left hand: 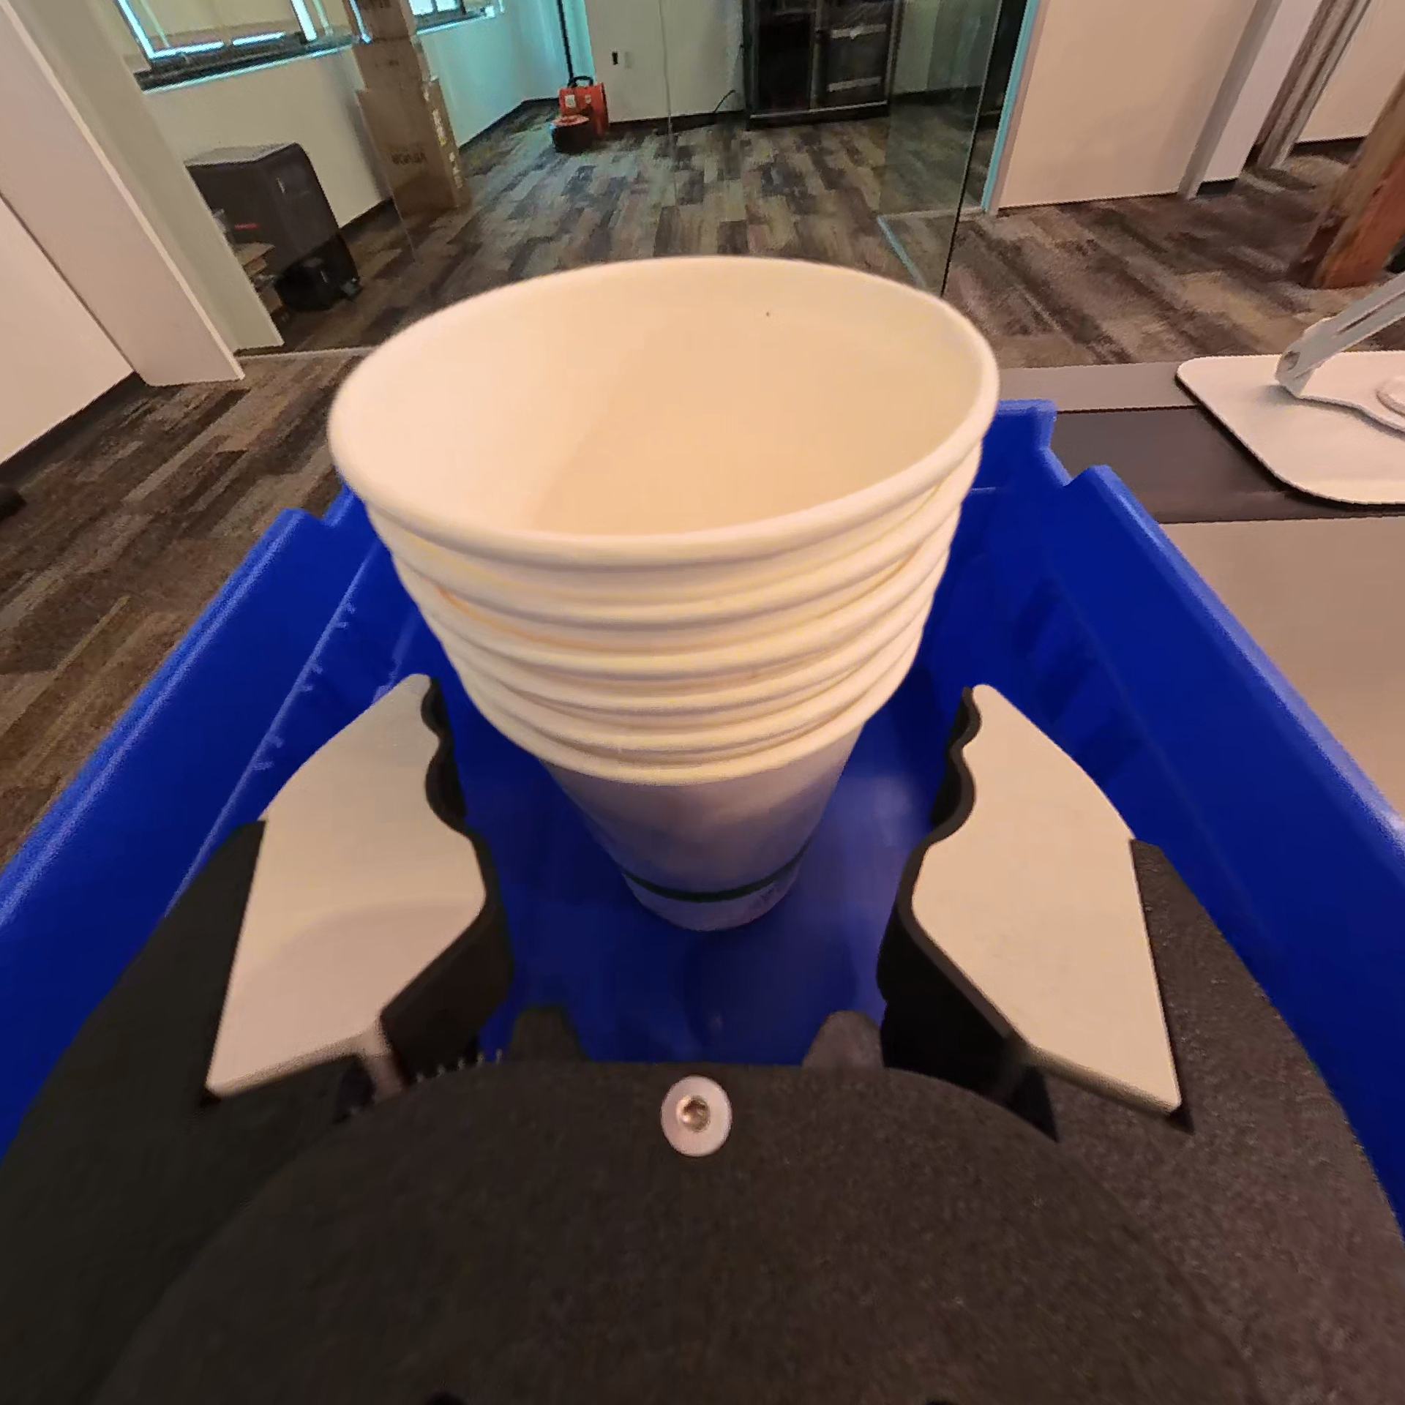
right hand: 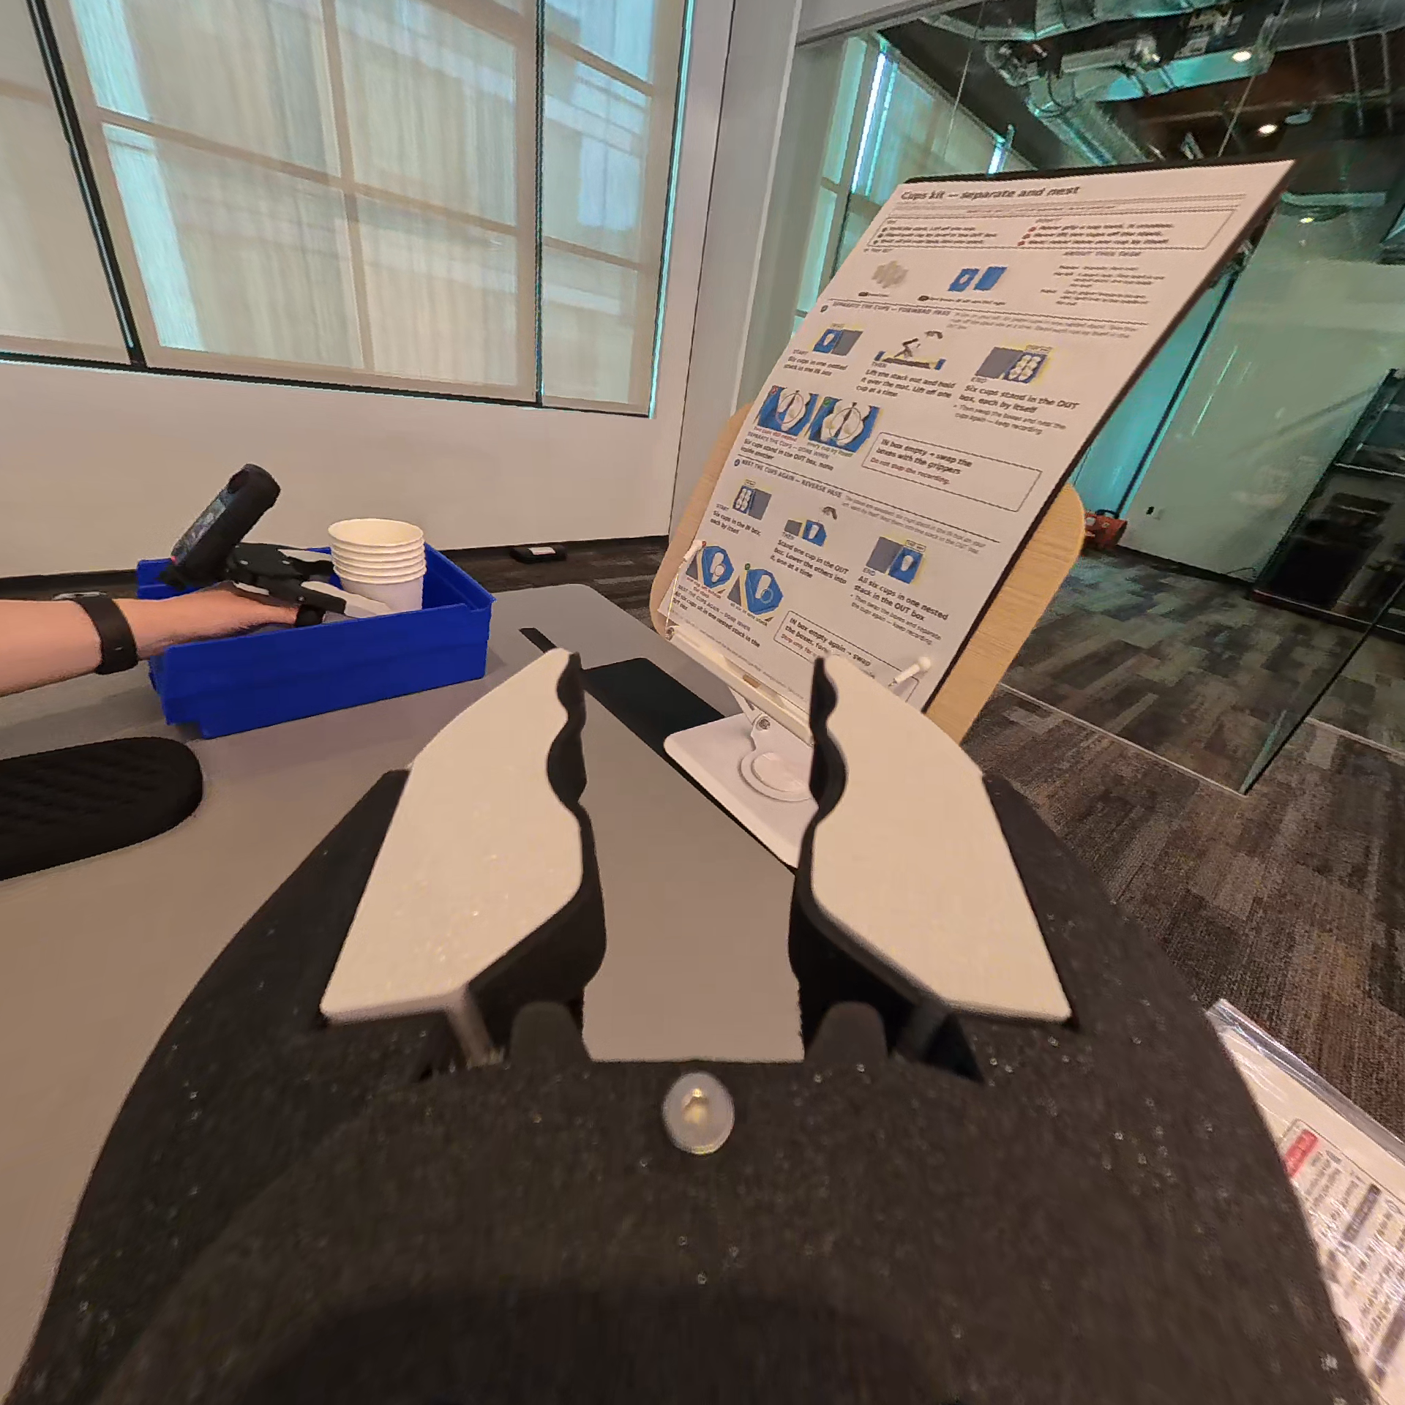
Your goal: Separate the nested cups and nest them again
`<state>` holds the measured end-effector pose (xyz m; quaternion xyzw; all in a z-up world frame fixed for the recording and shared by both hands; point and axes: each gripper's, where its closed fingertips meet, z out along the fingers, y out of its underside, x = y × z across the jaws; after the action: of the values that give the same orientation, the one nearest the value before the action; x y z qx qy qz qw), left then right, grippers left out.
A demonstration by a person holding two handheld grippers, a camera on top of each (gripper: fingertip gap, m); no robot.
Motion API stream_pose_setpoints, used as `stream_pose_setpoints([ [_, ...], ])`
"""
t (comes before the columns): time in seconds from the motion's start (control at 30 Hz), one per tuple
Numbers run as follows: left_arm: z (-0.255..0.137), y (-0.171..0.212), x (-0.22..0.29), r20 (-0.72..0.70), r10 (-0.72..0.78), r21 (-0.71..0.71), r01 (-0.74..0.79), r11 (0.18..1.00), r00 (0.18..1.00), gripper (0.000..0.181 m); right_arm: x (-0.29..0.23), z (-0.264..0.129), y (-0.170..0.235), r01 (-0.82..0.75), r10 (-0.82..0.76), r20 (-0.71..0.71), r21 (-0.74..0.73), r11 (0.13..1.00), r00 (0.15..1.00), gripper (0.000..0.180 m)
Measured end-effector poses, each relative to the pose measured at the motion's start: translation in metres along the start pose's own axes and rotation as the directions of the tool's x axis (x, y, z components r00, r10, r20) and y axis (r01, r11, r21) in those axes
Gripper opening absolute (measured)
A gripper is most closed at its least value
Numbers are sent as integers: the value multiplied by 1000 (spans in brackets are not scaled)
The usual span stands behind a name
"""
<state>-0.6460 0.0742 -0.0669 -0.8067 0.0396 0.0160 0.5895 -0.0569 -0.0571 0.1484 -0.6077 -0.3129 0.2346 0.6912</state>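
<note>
While jaws gape, cup stack [left hand: 661, 578] upright — bin [left hand: 1125, 684] roomy

We've got a stack of cups [left hand: 661, 562] that's creamy white all over, with a thin dark green band low on the bottom cup, as far as we can make out. The bin [left hand: 1186, 684] around them is bright blue. Our left gripper [left hand: 696, 768] has light grey fingers [left hand: 357, 874] edged in black on a speckled black body, and the right gripper [right hand: 696, 730] has the same colours. The table [right hand: 228, 874] is plain grey with a black mat [right hand: 76, 798] textured in a fine grid. The instruction board [right hand: 988, 426] is white with blue pictures, and the floor carpet [left hand: 152, 547] is a brown-and-grey patchwork.
</note>
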Motion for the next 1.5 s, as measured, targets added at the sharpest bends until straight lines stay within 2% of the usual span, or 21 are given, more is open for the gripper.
stream_pose_setpoints([
  [0.17, 6, -5, 3, -54, -36, 59, 39, 997, 998, 115, 9, -7, -1, -13, 13, -21, 15, 1000, 1000, 55],
  [0.4, 13, -3, -1, -59, -119, 61, 123, 991, 991, 116, 16, -15, -2, -26, 27, -39, 27, 999, 999, 53],
  [0.87, 13, -3, 2, -79, -110, 71, 116, 991, 991, 103, 25, -22, 0, -41, 42, -59, 30, 999, 997, 52],
  [1.37, 8, -9, 1, -87, -109, 63, 114, 991, 990, 99, 29, -23, 6, -58, 59, -59, 12, 998, 997, 52],
  [1.5, 5, -6, -1, -109, -144, 12, 146, 989, 984, 99, 31, -23, 8, -61, 61, -62, 10, 998, 996, 52],
])
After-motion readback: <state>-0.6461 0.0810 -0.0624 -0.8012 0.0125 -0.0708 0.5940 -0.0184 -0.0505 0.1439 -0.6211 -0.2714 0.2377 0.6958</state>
